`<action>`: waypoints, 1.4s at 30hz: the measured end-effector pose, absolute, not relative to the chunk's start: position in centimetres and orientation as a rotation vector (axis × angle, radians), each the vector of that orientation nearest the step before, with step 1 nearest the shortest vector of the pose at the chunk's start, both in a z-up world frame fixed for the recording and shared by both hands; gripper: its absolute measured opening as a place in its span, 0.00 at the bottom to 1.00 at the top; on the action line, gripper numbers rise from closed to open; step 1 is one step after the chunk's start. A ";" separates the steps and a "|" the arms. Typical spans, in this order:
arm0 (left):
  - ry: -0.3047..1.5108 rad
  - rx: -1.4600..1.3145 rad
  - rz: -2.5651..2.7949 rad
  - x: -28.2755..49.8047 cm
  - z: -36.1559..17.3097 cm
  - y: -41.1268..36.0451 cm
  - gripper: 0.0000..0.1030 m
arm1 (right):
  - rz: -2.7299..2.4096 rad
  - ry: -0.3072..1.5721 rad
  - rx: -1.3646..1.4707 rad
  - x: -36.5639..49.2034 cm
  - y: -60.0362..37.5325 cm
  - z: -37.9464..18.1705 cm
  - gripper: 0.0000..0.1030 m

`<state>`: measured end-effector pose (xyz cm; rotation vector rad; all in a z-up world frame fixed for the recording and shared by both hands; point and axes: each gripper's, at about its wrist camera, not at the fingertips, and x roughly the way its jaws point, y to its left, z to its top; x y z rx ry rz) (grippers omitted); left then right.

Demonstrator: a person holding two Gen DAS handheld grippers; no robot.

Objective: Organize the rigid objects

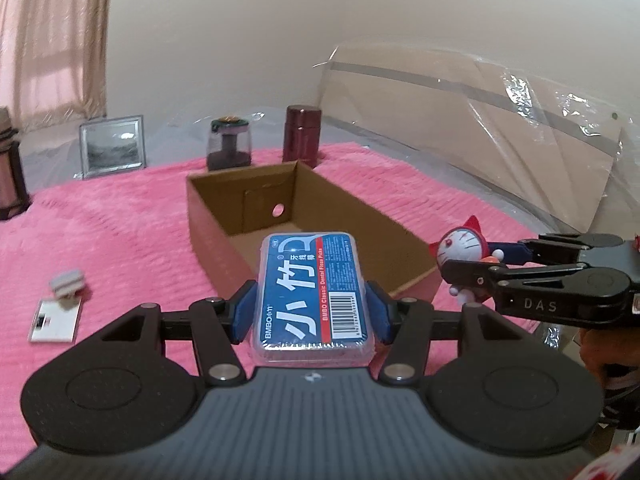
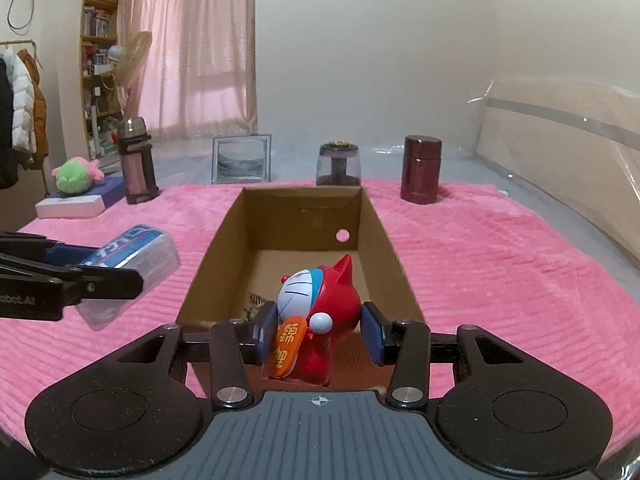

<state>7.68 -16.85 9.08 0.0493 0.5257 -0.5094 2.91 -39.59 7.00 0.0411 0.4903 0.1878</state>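
My left gripper (image 1: 312, 312) is shut on a blue dental floss pick box (image 1: 312, 292), its blue pads pressing the box's two long sides. The box hangs over the near end of an open cardboard box (image 1: 216, 216) on the pink blanket. In the right wrist view, my right gripper (image 2: 318, 334) is shut on a red and blue cat figurine (image 2: 320, 300) at the near end of the cardboard box (image 2: 384, 248). The cardboard box looks empty inside. Each gripper appears in the other's view: the right gripper (image 1: 476, 258) with the figurine (image 1: 460, 248), the left gripper (image 2: 108, 268) with the floss box (image 2: 136, 256).
Behind the cardboard box stand a maroon canister (image 2: 421, 170), a dark glass jar (image 2: 338, 164) and a picture frame (image 2: 241, 159). A thermos (image 2: 136, 160) and a green plush toy (image 2: 76, 176) are at the far left. A card (image 1: 54, 320) and a grey clip (image 1: 68, 282) lie left. A plastic-wrapped headboard (image 1: 520, 120) rises at the right.
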 end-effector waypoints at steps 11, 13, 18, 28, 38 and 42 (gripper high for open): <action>0.514 0.138 -0.520 15.8 10.3 -19.7 0.51 | 0.289 0.528 -0.043 11.3 -40.8 8.1 0.41; 0.522 0.159 -0.523 17.9 10.3 -20.3 0.50 | 0.293 0.546 -0.070 13.4 -40.9 7.8 0.41; 0.568 0.202 -0.531 23.1 9.3 -21.9 0.50 | 0.328 0.610 -0.114 18.7 -41.1 6.9 0.41; 0.669 0.300 -0.527 31.1 6.0 -24.1 0.51 | 0.399 0.742 -0.272 27.3 -39.4 3.4 0.41; 0.743 0.392 -0.508 34.6 3.2 -24.6 0.51 | 0.438 0.804 -0.408 31.3 -37.9 0.3 0.41; 0.750 0.412 -0.512 34.9 2.8 -24.6 0.51 | 0.442 0.807 -0.440 32.2 -37.5 -0.3 0.41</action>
